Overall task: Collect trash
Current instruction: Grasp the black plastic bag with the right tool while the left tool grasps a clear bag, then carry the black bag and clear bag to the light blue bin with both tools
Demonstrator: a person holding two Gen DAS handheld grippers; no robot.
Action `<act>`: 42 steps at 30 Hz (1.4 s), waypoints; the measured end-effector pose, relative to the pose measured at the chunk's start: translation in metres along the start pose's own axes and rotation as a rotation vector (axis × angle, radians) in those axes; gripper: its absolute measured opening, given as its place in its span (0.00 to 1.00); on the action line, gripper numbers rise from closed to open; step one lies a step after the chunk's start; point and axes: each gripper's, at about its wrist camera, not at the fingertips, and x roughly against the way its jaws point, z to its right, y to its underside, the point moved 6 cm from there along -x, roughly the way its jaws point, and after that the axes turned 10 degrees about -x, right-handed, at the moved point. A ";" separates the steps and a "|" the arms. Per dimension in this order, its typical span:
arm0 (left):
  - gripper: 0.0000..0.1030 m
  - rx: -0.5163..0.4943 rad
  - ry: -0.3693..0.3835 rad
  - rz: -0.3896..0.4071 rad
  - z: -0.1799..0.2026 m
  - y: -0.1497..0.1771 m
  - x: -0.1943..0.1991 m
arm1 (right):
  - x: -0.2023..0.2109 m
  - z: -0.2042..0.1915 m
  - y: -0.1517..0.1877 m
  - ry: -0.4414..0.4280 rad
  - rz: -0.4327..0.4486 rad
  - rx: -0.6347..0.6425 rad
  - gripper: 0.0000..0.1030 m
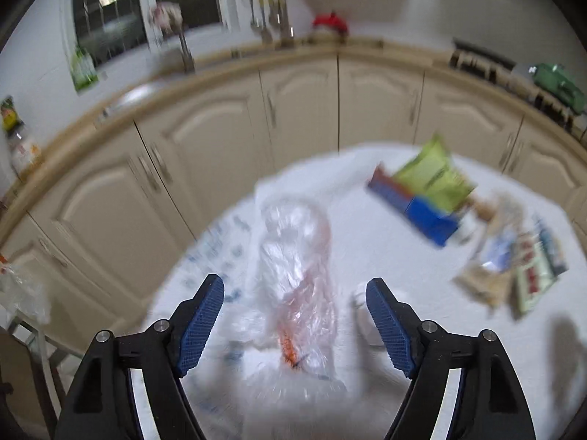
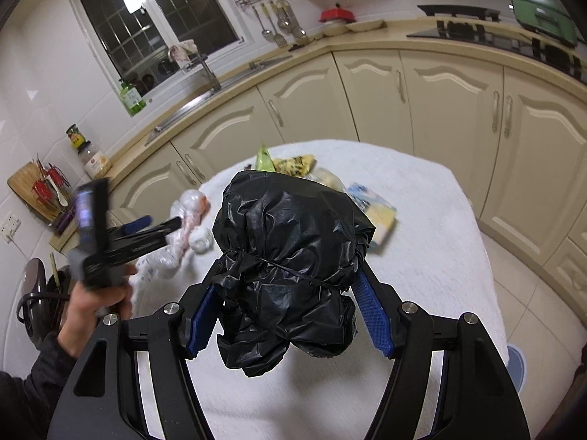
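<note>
Left gripper (image 1: 295, 324) is standing released, jaws spread wide, nothing pressed between the blue pads (image 1: 201, 324). Crumpled clear plastic wrap (image 1: 297, 275) with an orange streak is lying on the white tablecloth (image 1: 367, 242) straight ahead of that claw, in the gap between the fingers but not touching either pad. The left view is blurred. A small white lump (image 1: 363, 311) is sitting just inside the claw's right finger; too blurred to tell what it is. Further ahead and to the right of the left claw, a green snack bag (image 1: 433, 176) is resting on a blue box (image 1: 422, 212); further right still, a loose pile of wrappers and packets (image 1: 513, 271).

Right gripper (image 2: 288, 311) is grasping a black trash bag (image 2: 290, 253), bunched and tied round with a thin string, both blue pads pressing its sides. The bag is bulging up ahead of the fingers and hiding much of the table behind it. Past the bag, a green packet (image 2: 263, 159) and a yellow packet (image 2: 295, 165) are peeking out; a yellowish packet (image 2: 378, 216) is lying to the right of the bag.

To the left of the right claw, a hand (image 2: 91, 311) in a dark sleeve is holding the left gripper (image 2: 161, 229) over the plastic wrap (image 2: 187, 223). Cream cabinets (image 2: 440, 110) are running behind the table.
</note>
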 end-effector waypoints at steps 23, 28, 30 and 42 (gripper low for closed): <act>0.26 0.045 0.126 0.230 -0.004 -0.013 0.143 | 0.040 0.028 -0.004 0.021 0.085 -0.048 0.67; 0.26 -0.007 0.252 0.261 0.064 -0.007 0.168 | 0.081 0.058 -0.012 0.052 0.158 -0.085 0.67; 0.26 -0.036 0.320 0.262 0.096 -0.011 0.176 | 0.097 0.074 -0.014 0.067 0.182 -0.106 0.67; 0.26 -0.413 0.671 0.184 0.373 -0.024 0.163 | 0.199 0.230 0.030 0.326 0.285 -0.343 0.67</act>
